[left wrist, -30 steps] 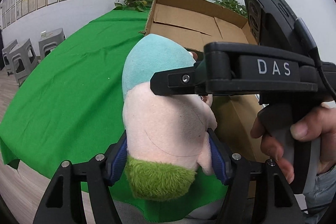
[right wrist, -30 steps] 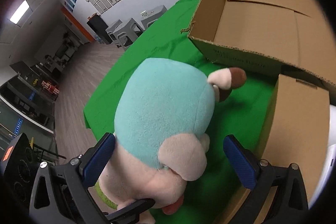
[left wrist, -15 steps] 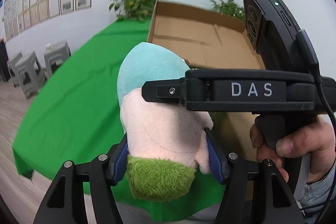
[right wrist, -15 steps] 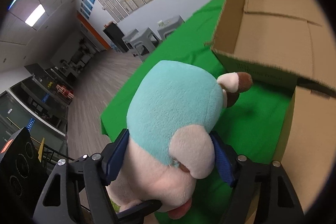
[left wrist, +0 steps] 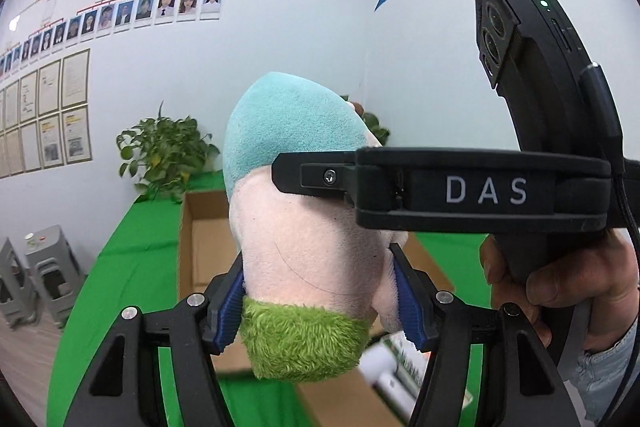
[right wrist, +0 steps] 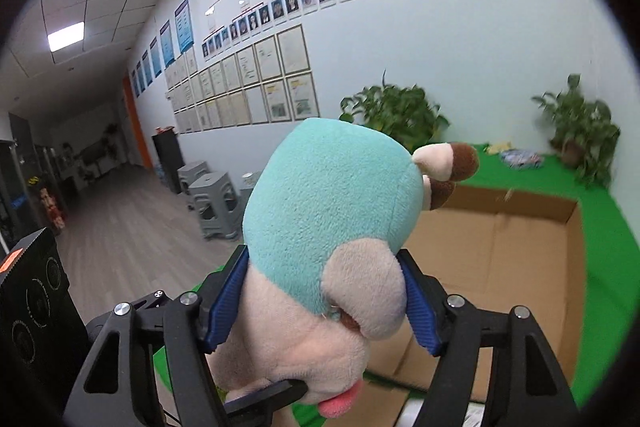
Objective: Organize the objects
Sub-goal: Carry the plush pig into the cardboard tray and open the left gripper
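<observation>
The left gripper [left wrist: 318, 301] pinches the plush toy [left wrist: 304, 227] low on its pink body, one blue pad pressed into each side, just above the fuzzy green end; the right gripper [right wrist: 324, 303] has just been closing and its blue pads [right wrist: 224, 301] now squeeze the same toy near where the soft blue part meets the pink, so both grippers hold one toy between them; in the left wrist view the right gripper shows as a black bar marked DAS lying across the toy's pink side, with a person's hand [left wrist: 560, 279] wrapped round its handle and a bit of blue denim sleeve below it; the toy is up in the air, above the open cardboard box [right wrist: 500, 251], and it touches neither the box nor the green cloth [right wrist: 608, 227]; its small cream and brown ears [right wrist: 448, 163] stick out at the far end, toward the box; the box sits on the green cloth with its flaps open; a white roll or packet lies low near the front, too blurred to tell; behind the box two leafy plants [right wrist: 394, 115] stand by the white wall; framed papers and small photos hang on that wall; grey stools [right wrist: 212, 195] stand on the wooden floor at the left.
</observation>
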Demonstrator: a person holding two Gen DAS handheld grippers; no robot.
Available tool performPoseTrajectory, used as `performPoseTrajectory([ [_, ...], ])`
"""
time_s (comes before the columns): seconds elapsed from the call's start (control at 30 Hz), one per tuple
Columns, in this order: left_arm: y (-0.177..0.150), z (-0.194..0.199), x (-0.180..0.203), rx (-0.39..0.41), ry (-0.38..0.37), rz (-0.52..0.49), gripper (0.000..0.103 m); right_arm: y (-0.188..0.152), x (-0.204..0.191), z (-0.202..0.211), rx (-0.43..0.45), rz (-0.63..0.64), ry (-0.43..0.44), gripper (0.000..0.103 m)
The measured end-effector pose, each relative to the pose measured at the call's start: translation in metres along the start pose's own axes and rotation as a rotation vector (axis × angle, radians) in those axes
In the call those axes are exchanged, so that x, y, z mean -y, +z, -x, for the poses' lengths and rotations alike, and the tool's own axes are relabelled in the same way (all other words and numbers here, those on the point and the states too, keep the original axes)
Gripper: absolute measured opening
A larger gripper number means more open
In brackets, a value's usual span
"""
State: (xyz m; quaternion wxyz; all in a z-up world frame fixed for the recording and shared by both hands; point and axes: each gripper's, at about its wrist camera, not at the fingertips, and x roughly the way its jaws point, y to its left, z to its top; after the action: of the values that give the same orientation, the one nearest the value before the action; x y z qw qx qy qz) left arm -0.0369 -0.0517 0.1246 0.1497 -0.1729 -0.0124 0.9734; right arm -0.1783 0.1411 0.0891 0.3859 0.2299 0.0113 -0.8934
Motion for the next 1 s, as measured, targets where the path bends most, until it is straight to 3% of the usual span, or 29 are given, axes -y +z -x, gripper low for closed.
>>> performPoseTrajectory([
  [0.23,0.021,-0.015,-0.040,-0.013,0.000,0.065,0.061,0.026,0.000,-0.038,-0.040,0.037,-0.034,0.070],
  [0.4,0.018,-0.048,-0.090,-0.063,0.016,0.130,0.061,0.017,0.008,-0.068,-0.090,0.013,-0.013,0.070],
  [0.73,-0.071,-0.115,-0.125,-0.241,0.031,0.223,0.061,-0.035,0.041,-0.160,-0.248,-0.029,0.027,0.067],
  [1.0,-0.141,-0.165,-0.149,-0.360,0.066,0.271,0.061,-0.077,0.050,-0.202,-0.324,-0.059,0.056,0.066],
])
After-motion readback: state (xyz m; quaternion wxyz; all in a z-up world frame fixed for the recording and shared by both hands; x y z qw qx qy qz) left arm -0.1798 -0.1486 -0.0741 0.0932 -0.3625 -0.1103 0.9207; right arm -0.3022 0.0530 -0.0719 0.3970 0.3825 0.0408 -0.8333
